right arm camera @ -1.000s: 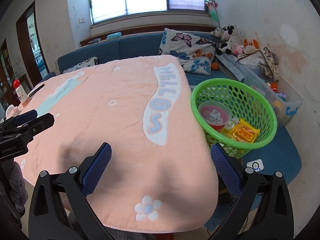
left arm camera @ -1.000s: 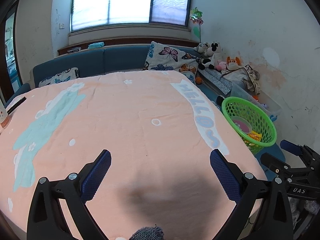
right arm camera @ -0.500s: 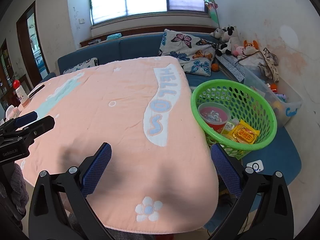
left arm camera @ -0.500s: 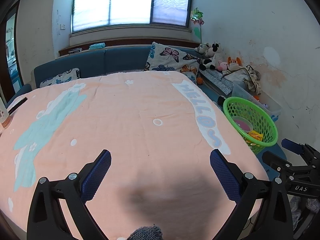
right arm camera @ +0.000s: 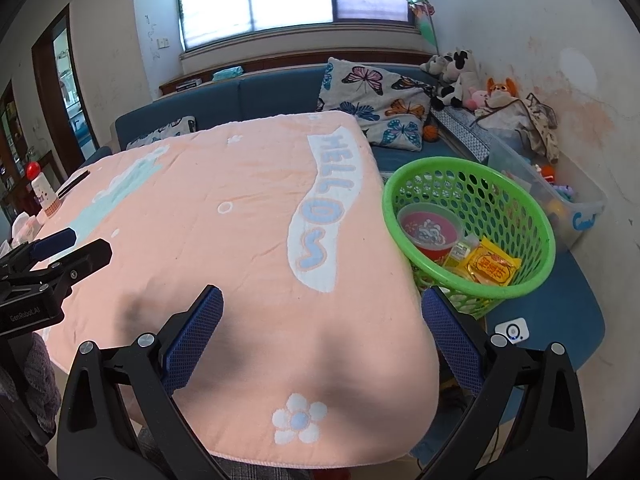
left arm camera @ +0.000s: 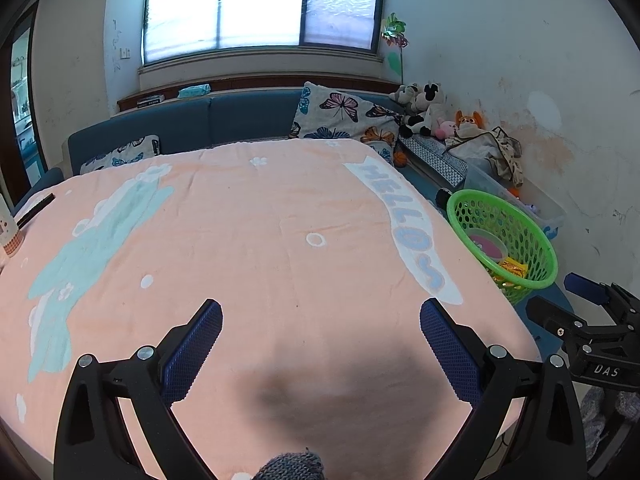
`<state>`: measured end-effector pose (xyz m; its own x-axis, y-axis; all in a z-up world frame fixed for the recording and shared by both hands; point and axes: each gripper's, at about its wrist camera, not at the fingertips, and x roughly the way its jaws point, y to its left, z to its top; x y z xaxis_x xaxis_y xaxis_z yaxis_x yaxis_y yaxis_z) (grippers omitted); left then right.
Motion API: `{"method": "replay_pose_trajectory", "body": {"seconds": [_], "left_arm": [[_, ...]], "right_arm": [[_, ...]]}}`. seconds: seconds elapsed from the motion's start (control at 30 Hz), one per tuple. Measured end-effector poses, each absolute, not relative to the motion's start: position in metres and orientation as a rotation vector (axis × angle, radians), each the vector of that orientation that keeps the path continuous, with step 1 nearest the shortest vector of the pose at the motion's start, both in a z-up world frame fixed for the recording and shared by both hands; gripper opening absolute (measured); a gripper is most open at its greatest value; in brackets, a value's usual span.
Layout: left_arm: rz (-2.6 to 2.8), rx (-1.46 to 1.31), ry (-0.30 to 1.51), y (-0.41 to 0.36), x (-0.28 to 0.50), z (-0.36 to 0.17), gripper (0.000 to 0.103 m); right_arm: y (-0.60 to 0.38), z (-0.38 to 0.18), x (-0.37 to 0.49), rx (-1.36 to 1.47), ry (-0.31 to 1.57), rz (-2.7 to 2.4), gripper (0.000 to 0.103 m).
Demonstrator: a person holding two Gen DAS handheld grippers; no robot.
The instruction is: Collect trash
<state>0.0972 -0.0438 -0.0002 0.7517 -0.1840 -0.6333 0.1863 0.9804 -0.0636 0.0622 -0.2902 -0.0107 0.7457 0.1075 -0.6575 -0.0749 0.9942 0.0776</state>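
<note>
A green mesh basket (right arm camera: 520, 280) stands on a blue seat beside the table's right edge. Inside it lie a red round cup (right arm camera: 430, 232), a yellow snack packet (right arm camera: 494, 266) and a small yellow-green wrapper (right arm camera: 460, 250). The same basket (left arm camera: 538, 280) shows at the right of the left wrist view. My left gripper (left arm camera: 320, 328) is open above the near part of the peach tablecloth (left arm camera: 260, 220), with nothing between its fingers. My right gripper (right arm camera: 322, 324) is open too, over the table's near right corner, just left of the basket.
A blue sofa (right arm camera: 260, 96) with butterfly cushions (right arm camera: 372, 100) runs behind the table. Plush toys (right arm camera: 456, 72) and a clear storage box (right arm camera: 568, 200) sit along the right wall. A small cup (left arm camera: 8, 232) and a dark flat object (left arm camera: 36, 210) rest at the table's far left edge.
Both grippers have drawn back slightly from the table, so the basket looks a little smaller in the left wrist view. Both stay open and empty.
</note>
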Motion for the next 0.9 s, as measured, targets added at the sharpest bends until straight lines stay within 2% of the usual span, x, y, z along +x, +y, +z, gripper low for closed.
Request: {"method": "replay_pose_trajectory", "body": {"seconds": [0.9], "left_arm": [[-0.193, 0.032, 0.681, -0.0445, 0.0945, -0.0035, 0.096]], "right_arm": [[-0.2947, -0.0099, 0.0608, 0.050, 0.711, 0.103, 0.099]]}}
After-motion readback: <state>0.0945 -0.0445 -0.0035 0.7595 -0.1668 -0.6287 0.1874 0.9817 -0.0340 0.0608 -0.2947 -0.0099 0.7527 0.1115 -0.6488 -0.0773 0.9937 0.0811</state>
